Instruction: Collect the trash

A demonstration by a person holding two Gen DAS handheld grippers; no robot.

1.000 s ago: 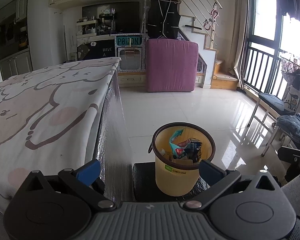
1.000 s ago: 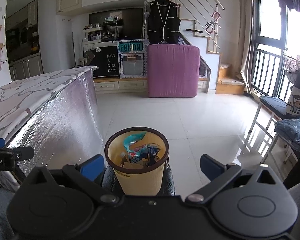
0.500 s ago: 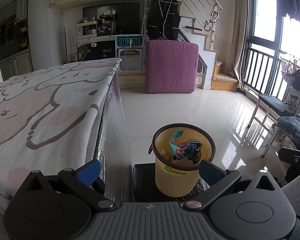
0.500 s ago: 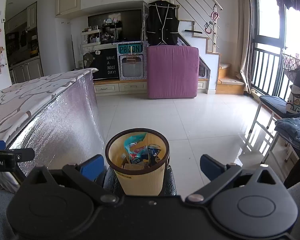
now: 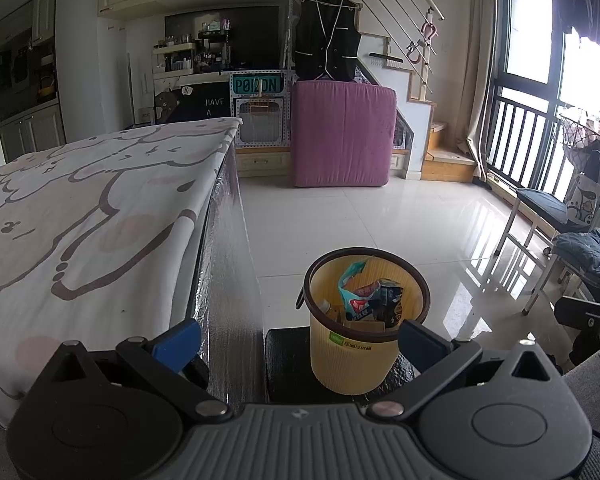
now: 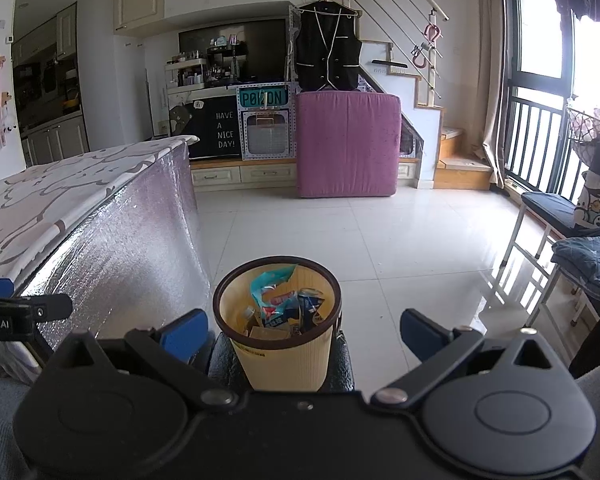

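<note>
Setting: a lived-in home, open-plan duplex living area. Glossy white tiled floor (image 6: 380, 232). Far centre, a staircase (image 6: 420, 92) with a metal railing climbs to an upper level; a black vest (image 6: 327, 56) hangs above an upright purple mattress (image 6: 348, 144). Far left, kitchen cabinets (image 6: 56, 140). Right, a balcony window (image 6: 540, 92) with railing and a chair (image 6: 556, 216) bearing folded clothes. Near left, a table under a cartoon-print cloth (image 5: 80, 216).

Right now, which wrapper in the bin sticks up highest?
The teal wrapper: its torn tip rises toward the rim of the yellow bin, above the dark blue packet beside it.
</note>
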